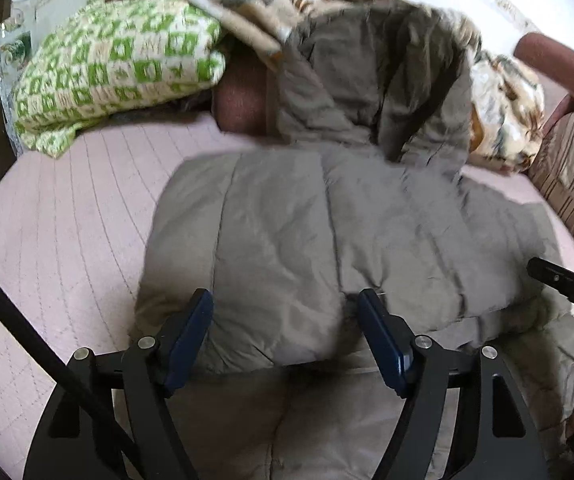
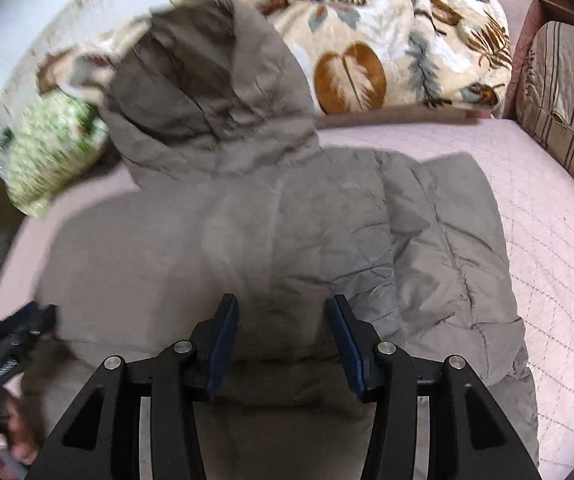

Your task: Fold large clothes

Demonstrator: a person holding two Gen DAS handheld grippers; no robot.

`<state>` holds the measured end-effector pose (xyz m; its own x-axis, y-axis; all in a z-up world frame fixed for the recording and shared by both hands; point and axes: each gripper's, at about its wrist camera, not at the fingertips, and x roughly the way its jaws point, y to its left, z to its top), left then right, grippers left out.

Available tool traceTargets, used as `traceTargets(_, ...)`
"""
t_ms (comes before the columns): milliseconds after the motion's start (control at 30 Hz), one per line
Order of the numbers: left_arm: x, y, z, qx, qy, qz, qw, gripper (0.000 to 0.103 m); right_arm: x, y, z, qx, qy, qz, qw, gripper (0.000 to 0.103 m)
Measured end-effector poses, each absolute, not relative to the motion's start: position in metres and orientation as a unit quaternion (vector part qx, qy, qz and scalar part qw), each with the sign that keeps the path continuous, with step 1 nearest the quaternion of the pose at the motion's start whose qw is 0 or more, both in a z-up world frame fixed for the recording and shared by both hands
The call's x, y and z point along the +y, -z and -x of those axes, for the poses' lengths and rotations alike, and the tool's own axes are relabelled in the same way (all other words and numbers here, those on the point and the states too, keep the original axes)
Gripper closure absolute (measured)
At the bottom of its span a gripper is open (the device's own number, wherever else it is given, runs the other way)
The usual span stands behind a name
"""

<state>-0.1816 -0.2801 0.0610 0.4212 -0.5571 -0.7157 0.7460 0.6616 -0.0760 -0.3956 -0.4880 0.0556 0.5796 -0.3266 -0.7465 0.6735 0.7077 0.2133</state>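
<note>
A grey-beige hooded puffer jacket (image 1: 307,224) lies on the pink quilted bed (image 1: 67,216), hood (image 1: 371,76) at the far end. Its sides are folded in over the body. My left gripper (image 1: 285,300) is open, its blue-padded fingers spread over the jacket's near left part. In the right wrist view the jacket (image 2: 247,232) fills the middle, hood (image 2: 215,92) at the top. My right gripper (image 2: 283,304) is open above the jacket's near edge, holding nothing. Each gripper's tip shows at the edge of the other's view (image 1: 567,280) (image 2: 19,332).
A green-and-white checked pillow (image 1: 119,68) lies at the bed's far left. A leaf-patterned blanket (image 2: 399,36) is heaped behind the hood. A striped cushion and sofa arm (image 2: 563,100) border the right side. The pink bed cover (image 2: 547,240) lies bare on the right.
</note>
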Motion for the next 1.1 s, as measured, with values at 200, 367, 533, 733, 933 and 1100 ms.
traceTargets(200,-0.261,-0.082,0.183,0.345,0.379,-0.106,0.852,0.029,-0.482,-0.071,0.422,0.344,0.3,-0.233,0.859,0.048)
traceTargets(367,-0.26,-0.073,0.175,0.364,0.362,-0.113,0.851,0.029,-0.49,-0.063,0.44,0.361,0.304,-0.232,0.851,0.048)
traceTargets(533,-0.269,-0.055,0.175,0.369,0.344,-0.147,0.85,0.029,-0.504,-0.06,0.456,0.359,0.304,-0.262,0.843,0.046)
traceTargets(733,-0.273,-0.043,0.174,0.372,0.339,-0.159,0.849,0.029,-0.509,-0.053,0.466,0.373,0.302,-0.263,0.837,0.044)
traceTargets(933,-0.271,-0.052,0.177,0.353,0.338,-0.159,0.858,0.029,-0.516,-0.056,0.479,0.362,0.306,-0.273,0.837,0.043)
traceTargets(1100,-0.273,-0.048,0.174,0.36,0.333,-0.159,0.857,0.029,-0.514,-0.05,0.473,0.376,0.301,-0.268,0.834,0.043)
